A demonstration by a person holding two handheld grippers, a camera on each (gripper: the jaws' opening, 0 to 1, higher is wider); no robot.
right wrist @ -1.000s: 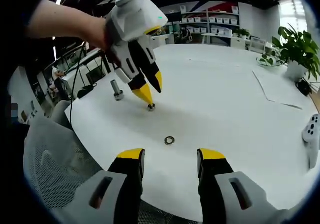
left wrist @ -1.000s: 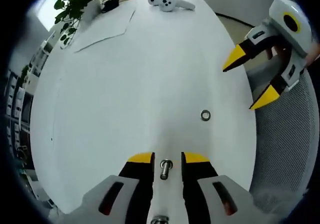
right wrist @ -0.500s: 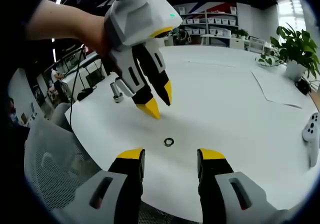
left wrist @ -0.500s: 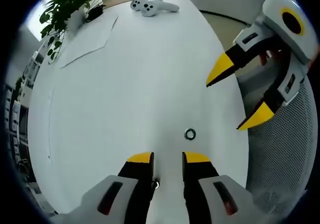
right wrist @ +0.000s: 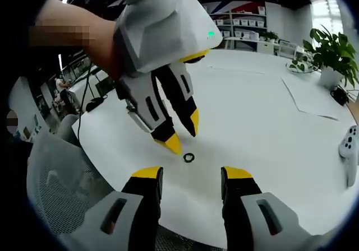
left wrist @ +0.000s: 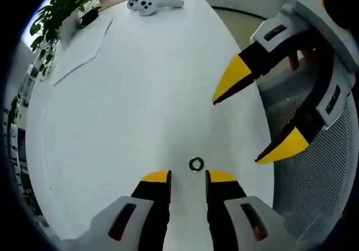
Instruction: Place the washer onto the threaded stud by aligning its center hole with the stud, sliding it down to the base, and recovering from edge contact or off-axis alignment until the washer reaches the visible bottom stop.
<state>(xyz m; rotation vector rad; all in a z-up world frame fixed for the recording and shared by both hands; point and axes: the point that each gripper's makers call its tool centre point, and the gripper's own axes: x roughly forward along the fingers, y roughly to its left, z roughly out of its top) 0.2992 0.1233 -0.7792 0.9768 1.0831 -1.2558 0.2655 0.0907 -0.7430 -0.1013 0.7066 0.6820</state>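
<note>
A small dark metal washer [left wrist: 196, 164] lies flat on the white table [left wrist: 123, 111], just beyond the tips of my left gripper [left wrist: 188, 177], slightly toward its right jaw. That gripper is open and holds nothing. In the right gripper view the same washer [right wrist: 189, 157] sits a short way ahead of my open right gripper [right wrist: 192, 173]. The left gripper [right wrist: 183, 133] reaches down from the upper left, its lower yellow tip close beside the washer. In the left gripper view the right gripper [left wrist: 255, 116] hangs open over the table's edge. The left gripper hides the threaded stud.
A potted plant [left wrist: 53, 10], white game controllers [left wrist: 148, 4] and a paper sheet [left wrist: 78, 55] lie at the table's far end. A grey mesh chair [left wrist: 314, 195] stands against the near table edge, under the right gripper. Shelves line the room behind.
My left gripper has left the stud and moved toward the washer, which now lies just ahead of its tips. The right gripper has stayed in place.
</note>
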